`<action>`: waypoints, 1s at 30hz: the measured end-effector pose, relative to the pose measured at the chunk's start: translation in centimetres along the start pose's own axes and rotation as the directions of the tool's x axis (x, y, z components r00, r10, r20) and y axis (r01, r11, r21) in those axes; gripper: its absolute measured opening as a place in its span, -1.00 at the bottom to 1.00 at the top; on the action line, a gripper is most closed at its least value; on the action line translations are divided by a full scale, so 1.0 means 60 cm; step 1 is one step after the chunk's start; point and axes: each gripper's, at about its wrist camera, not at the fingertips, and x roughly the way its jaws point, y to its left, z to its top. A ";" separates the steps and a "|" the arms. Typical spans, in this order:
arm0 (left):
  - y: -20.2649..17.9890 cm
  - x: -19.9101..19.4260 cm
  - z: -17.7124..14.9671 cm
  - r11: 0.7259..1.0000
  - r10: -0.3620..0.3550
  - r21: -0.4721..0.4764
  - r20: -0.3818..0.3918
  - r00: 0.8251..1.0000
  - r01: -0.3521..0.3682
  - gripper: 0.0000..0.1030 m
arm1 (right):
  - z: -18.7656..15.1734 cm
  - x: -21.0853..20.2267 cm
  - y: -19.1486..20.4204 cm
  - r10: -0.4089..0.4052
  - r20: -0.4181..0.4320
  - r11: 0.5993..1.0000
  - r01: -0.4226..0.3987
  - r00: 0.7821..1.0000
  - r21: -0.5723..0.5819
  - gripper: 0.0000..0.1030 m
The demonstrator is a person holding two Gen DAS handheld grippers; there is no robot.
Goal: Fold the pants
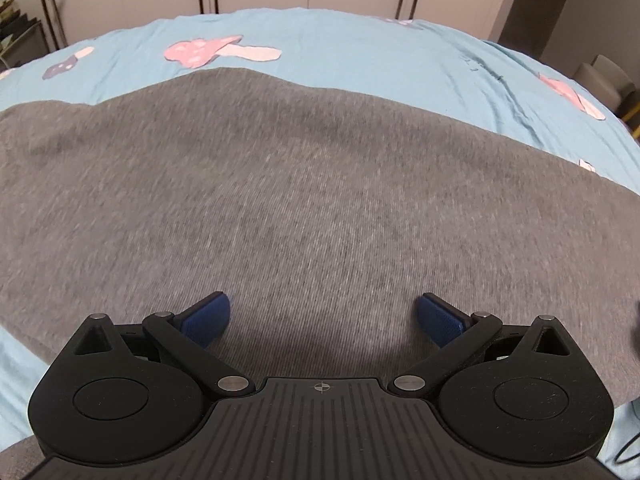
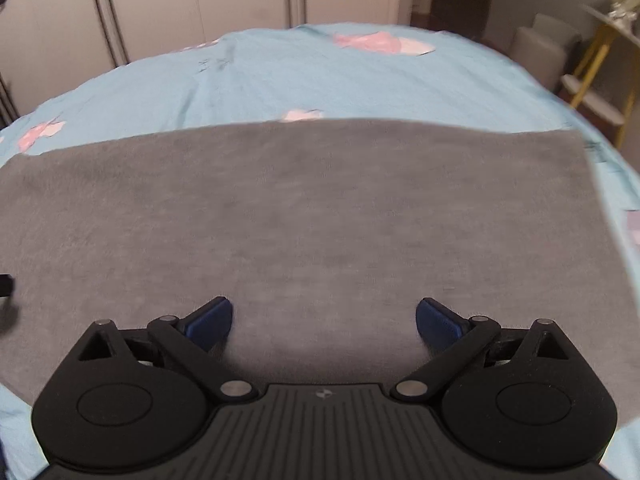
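Grey pants [image 1: 280, 200] lie spread flat on a light blue bed sheet [image 1: 360, 52] and fill most of the left wrist view. My left gripper [image 1: 324, 312] hovers over the near part of the fabric, open, with nothing between its blue pads. In the right wrist view the same grey pants [image 2: 320, 208] show a straight far edge and a right-hand end near the sheet [image 2: 280, 76]. Low over the cloth, my right gripper [image 2: 324, 316] is open and empty. Both views are slightly blurred.
The sheet carries pink mushroom prints [image 1: 208, 50]. White wardrobe doors [image 2: 200, 4] stand behind the bed. A yellow-legged shelf stand [image 2: 600, 64] and a pale stool [image 2: 540, 48] sit off the bed's right side. A dark edge of something [image 2: 6, 284] shows at far left.
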 end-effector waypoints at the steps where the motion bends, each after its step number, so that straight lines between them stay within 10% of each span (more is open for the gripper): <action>1: 0.001 0.004 0.002 1.000 -0.001 -0.002 -0.001 1.000 0.001 1.00 | -0.006 -0.004 -0.026 -0.055 -0.002 0.998 0.055 0.999 0.040 0.92; 9: 0.001 0.011 0.002 1.000 -0.002 -0.013 -0.015 1.000 0.002 1.00 | -0.139 -0.076 -0.297 -0.097 0.064 0.757 0.032 0.993 0.652 0.74; 15: -0.002 0.013 0.002 1.000 0.005 -0.008 -0.014 1.000 -0.005 1.00 | -0.173 -0.067 -0.355 0.022 0.230 0.597 -0.197 0.973 0.777 0.48; 17: -0.002 0.013 0.002 1.000 0.004 -0.009 -0.015 1.000 -0.005 1.00 | -0.175 -0.048 -0.363 0.049 0.242 0.540 -0.230 0.969 0.810 0.03; 20: -0.001 0.013 0.002 1.000 0.005 -0.008 -0.015 1.000 -0.005 1.00 | -0.171 -0.041 -0.359 0.073 0.279 0.530 -0.274 0.957 0.802 -0.76; 30: 0.001 0.013 0.004 1.000 -0.001 -0.017 -0.019 1.000 0.000 1.00 | -0.178 -0.036 -0.354 0.044 0.313 0.445 -0.300 0.949 0.844 -0.79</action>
